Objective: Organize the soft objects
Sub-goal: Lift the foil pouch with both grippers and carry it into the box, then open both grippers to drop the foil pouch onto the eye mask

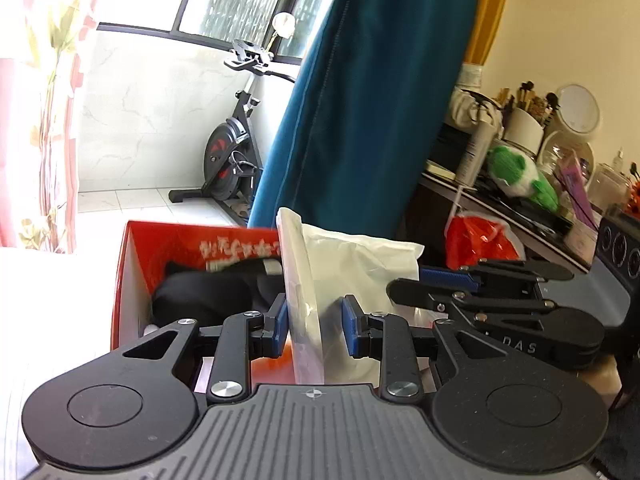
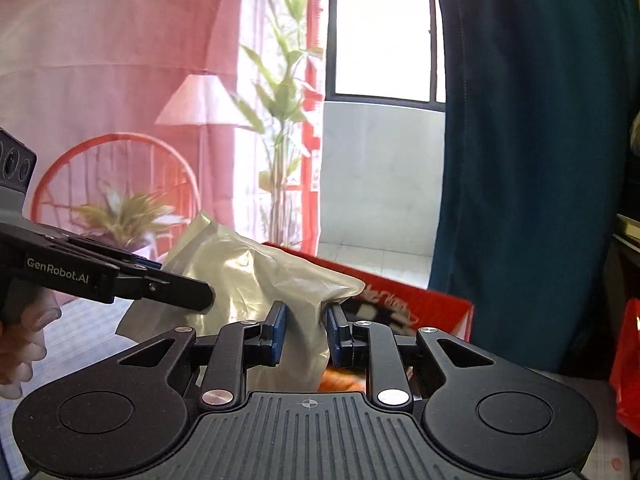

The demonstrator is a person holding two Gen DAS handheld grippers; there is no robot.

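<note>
Grippers: two, both w/ blue pads, both clamped on one thing. Left gripper (image 1: pixel 314 326) pinches the near edge of a clear plastic bag (image 1: pixel 344 272); right gripper (image 2: pixel 306 330) has the bag's other side bunched between its pads, jaws narrowed onto the film. Each shows in the other's view: right gripper (image 1: pixel 448 282) reaches in from the right in the left wrist view, left gripper (image 2: pixel 160 280) from the left in the right wrist view, a hand (image 2: pixel 24 340) under it.

Bag: one, translucent, whitish-grey, crinkled, puffed out, stiffer flat seam along one edge; plastic bag (image 2: pixel 248 280) looks glossy in the light. Contents can't tell. It hangs between the two grippers, up off the surface, in front of and above a red box (image 1: pixel 132 280).

Box: one, open top, red w/ white lettering inside, one dark soft item (image 1: pixel 208 292) lying in it.

Behind: one exercise bike (image 1: pixel 236 148), one teal curtain (image 1: pixel 360 100), one green-white plush (image 1: pixel 520 176) on a cluttered shelf.
</note>
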